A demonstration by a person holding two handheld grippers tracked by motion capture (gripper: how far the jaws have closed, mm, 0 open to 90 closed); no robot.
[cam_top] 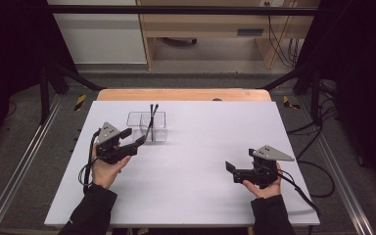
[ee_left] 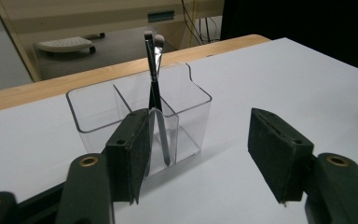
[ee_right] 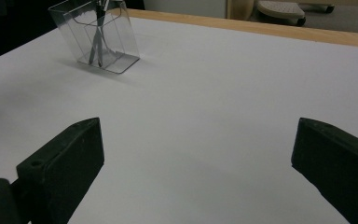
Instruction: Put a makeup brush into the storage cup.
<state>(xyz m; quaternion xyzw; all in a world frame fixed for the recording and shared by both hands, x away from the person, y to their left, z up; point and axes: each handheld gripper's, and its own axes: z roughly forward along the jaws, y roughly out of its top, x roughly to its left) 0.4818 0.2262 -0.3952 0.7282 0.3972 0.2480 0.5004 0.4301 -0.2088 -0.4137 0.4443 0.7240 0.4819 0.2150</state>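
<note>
Item one, the landmark: a clear plastic organizer [cam_top: 147, 126], a small box split by inner walls into compartments, standing upright on the white table [cam_top: 200, 176] toward its far left part. Item two: two slim makeup brushes [cam_top: 152, 120], dark handles with metal ferrules, standing in the organizer's right-hand compartment as seen from the left gripper view [ee_left: 154, 79]; they lean against each other and cross near the top, bristle ends up and rising above the rim. In the right gripper view the organizer [ee_right: 93, 35] sits at the far upper left with the brushes [ee_right: 98, 42] inside it. Item three: the left gripper [cam_top: 133, 137], held in the person's left hand [cam_top: 105, 169], just beside the organizer on its near left side; its jaws stand apart with nothing between them, one jaw tip close before the organizer's front wall, whether touching cannot be told. Item four: the right gripper [cam_top: 232, 169], held in the right hand [cam_top: 264, 188], well apart from the organizer toward the near right of the table; its jaws stand wide apart over bare table surface, nothing between them.
</note>
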